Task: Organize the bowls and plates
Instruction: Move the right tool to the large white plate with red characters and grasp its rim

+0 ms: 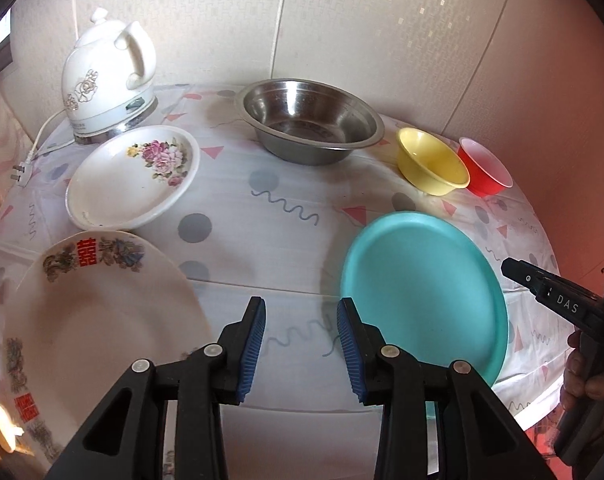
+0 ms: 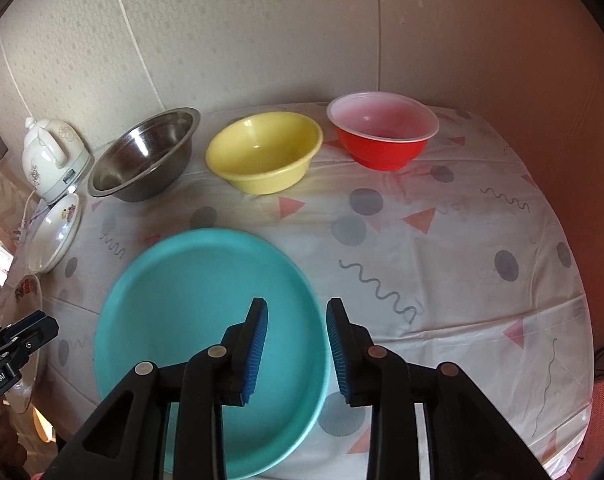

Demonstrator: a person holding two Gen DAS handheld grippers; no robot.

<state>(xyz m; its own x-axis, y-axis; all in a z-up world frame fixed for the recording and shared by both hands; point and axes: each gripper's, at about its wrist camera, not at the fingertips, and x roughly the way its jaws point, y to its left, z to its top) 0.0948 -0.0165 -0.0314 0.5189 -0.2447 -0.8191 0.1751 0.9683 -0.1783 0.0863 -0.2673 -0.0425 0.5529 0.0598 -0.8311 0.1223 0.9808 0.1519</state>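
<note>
From the left wrist, the left tool (image 1: pixel 302 344) hangs open and empty over the bench's (image 1: pixel 286 184) near edge, between the crested white plate (image 1: pixel 102 312) and the teal plate (image 1: pixel 421 292), seemingly choosing one. From the right wrist, the right tool (image 2: pixel 297 350) gapes empty above the teal plate's (image 2: pixel 190 312) right rim; steel bowl (image 2: pixel 142 156), yellow bowl (image 2: pixel 262 152) and red bowl (image 2: pixel 381 132) line the far edge, probably awaiting nesting.

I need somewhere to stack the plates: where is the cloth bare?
Bare: the middle, between the steel bowl and round teal plate, and right of that plate below the red bowl. Crowded: the left, with two white plates and a kettle.
</note>
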